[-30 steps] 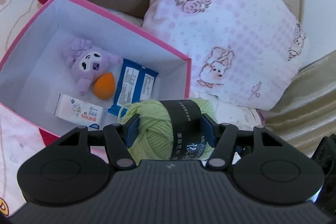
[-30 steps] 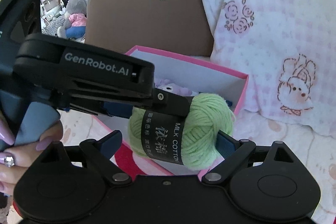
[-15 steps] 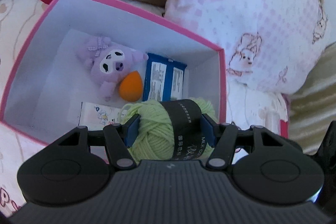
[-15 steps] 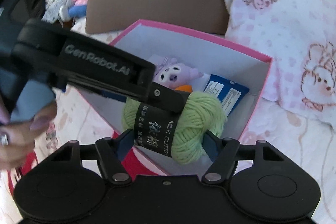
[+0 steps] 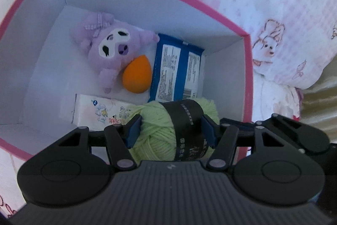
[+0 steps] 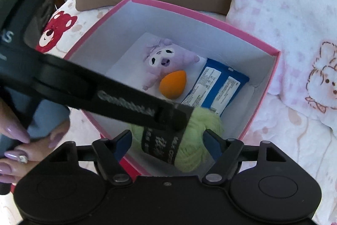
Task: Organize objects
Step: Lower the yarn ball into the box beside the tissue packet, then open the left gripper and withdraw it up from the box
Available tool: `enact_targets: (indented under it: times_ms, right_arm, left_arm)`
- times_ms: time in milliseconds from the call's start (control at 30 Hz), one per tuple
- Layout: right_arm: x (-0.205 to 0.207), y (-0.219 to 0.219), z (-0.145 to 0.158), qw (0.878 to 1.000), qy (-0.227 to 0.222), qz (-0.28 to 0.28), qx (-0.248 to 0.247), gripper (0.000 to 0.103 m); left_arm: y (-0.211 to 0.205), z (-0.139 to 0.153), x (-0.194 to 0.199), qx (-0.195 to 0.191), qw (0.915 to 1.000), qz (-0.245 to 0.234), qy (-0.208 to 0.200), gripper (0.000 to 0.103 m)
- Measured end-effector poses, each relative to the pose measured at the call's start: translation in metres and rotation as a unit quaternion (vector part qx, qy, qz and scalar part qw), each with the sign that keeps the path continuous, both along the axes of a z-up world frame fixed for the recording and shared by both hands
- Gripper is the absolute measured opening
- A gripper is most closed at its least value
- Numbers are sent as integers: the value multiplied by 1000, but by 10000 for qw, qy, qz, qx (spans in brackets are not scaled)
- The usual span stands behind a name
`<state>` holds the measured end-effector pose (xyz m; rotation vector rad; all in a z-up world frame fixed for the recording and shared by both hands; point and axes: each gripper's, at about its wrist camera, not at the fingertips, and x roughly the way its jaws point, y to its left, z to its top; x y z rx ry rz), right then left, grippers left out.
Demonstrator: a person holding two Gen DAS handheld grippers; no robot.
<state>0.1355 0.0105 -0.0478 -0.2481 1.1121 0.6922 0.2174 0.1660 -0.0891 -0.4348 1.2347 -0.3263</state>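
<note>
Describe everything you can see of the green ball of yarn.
The ball of yarn is pale green, soft and fuzzy, wound loosely, with a black paper band printed in white characters around its middle. It hangs lengthwise over the near right corner of the pink box, above the tissue pack and blue packet. The left gripper clamps its two ends between blue pads. The right gripper straddles it, its right pad at the yarn's edge.

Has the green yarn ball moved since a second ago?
Yes. The green yarn ball, clamped in the left gripper, has gone from in front of the pink box's near wall to down inside it.
</note>
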Motion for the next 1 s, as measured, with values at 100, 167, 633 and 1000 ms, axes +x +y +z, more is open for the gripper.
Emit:
enact_targets:
  times_ms: [100, 167, 633, 1000]
  right_arm:
    - [0, -4, 2, 10000, -26, -7, 83, 79]
    - [-4, -7, 5, 9999, -80, 7, 110, 79]
    - [-46, -37, 55, 9968, -662, 242, 372, 79]
    - [-78, -47, 89, 9954, -789, 396, 381, 79]
  left_arm:
    - [-6, -2, 0, -23, 10000, -27, 52, 55]
    - [-10, -1, -1, 72, 10000, -42, 11, 55]
    - [-21, 70, -39, 582, 9967, -422, -377, 59]
    - [-11, 107, -85, 886, 9947, -240, -457, 67]
